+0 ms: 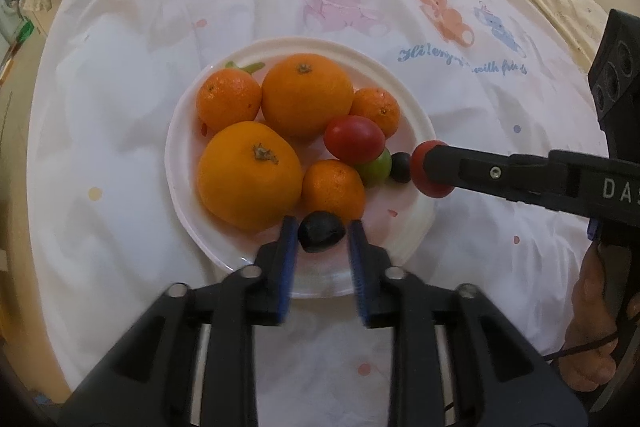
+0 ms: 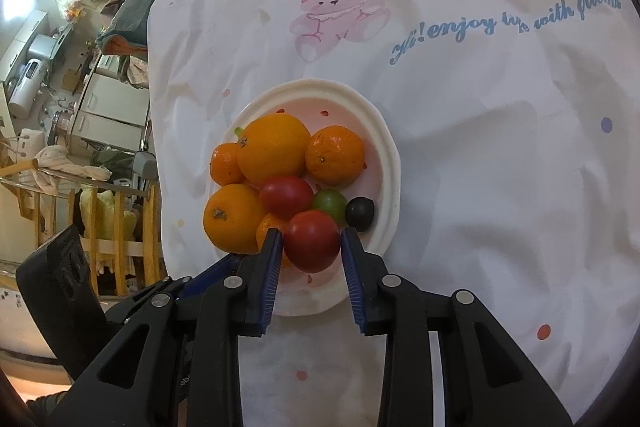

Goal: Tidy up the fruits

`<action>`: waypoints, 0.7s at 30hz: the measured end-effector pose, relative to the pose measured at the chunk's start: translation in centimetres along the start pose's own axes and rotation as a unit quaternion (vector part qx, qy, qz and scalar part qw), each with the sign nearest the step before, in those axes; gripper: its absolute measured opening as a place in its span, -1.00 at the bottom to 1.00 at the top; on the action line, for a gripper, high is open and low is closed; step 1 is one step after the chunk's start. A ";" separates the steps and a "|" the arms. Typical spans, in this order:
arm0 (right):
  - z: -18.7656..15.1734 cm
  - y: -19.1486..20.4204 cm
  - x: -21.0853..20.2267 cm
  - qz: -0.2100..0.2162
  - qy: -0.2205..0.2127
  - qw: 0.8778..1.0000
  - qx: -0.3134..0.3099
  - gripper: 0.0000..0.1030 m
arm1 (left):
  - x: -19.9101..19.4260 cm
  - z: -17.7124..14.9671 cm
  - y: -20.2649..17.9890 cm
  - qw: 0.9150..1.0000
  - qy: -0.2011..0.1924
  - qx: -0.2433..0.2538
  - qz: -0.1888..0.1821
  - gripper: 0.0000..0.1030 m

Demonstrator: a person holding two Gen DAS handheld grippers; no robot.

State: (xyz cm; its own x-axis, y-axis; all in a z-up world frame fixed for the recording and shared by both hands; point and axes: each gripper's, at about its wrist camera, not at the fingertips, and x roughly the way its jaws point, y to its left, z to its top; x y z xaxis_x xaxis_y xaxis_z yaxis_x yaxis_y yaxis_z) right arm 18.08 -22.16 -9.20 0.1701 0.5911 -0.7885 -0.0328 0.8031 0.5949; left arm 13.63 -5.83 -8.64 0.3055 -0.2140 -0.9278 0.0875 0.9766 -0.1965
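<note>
Your left gripper stands at the near rim of the white plate, and the dark fruit lies directly between its blue pads, right at the tips. The jaws are only a little apart and a thin gap shows on each side, so I judge the pads do not press it. This fruit is small, roundish and almost black, resting on the plate just near of a small orange. To the right, your right gripper has the red tomato between its pads, narrowly open; the left pad seems to touch, the right one stands just off. The tomato is smooth, round and red, at the near right of the plate, beside the green fruit.
</note>
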 end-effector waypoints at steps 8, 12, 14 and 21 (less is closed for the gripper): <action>0.1 -0.1 -1.1 0.009 -0.019 1.000 0.015 0.25 | -1.1 -0.3 -0.3 1.000 -0.012 0.011 -0.002 0.47; 0.2 0.0 -2.7 0.004 -0.044 0.999 0.017 0.27 | -3.2 -0.4 0.5 0.999 -0.032 0.008 0.013 0.47; -0.1 0.5 -3.8 -0.010 -0.062 0.998 0.001 0.40 | -4.6 -0.4 1.1 0.997 -0.048 0.008 0.056 0.47; -2.8 3.0 -7.3 -0.054 -0.113 0.991 -0.057 0.84 | -8.9 -1.2 4.4 0.988 -0.109 -0.046 0.096 0.49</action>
State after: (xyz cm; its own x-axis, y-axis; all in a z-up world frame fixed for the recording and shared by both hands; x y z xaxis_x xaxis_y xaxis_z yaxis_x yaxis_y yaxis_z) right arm 14.03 -23.83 -2.11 0.3936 0.4804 -0.7837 -0.1113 0.8712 0.4781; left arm 10.11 0.37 -1.65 0.5055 -0.0146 -0.8627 -0.0755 0.9953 -0.0611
